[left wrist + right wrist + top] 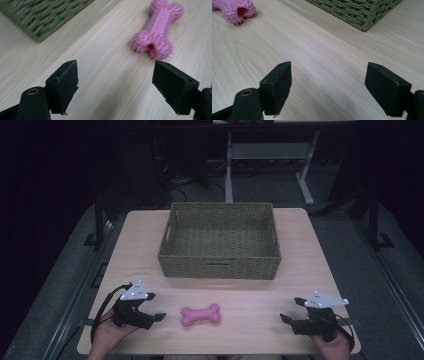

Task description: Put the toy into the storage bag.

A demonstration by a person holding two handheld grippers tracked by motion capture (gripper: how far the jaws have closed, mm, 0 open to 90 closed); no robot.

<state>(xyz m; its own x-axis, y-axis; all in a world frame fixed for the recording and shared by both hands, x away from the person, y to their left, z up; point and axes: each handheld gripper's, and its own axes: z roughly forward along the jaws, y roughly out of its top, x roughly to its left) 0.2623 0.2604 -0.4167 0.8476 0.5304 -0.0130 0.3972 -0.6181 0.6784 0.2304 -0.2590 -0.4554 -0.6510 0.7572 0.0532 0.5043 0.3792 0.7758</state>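
Observation:
A pink spiky bone toy [201, 315] lies on the wooden table [305, 255] near its front edge, in front of a green woven basket [220, 262] that holds nothing I can see. My left gripper [155, 306] sits just left of the bone, open and holding nothing. In the left gripper view the bone [157, 30] lies ahead and to the right of the jaws, close to the right one, with the left gripper [115, 85] spread wide. My right gripper [291, 310] rests open at the table's front right. The right gripper view has the bone's end [237, 10] far off at the upper left.
The basket's corner [42, 15] is at the upper left of the left gripper view, and another corner [359, 12] at the top of the right gripper view. Bare tabletop lies between the bone and the right gripper. Dark floor and desk legs [229, 170] lie beyond the table.

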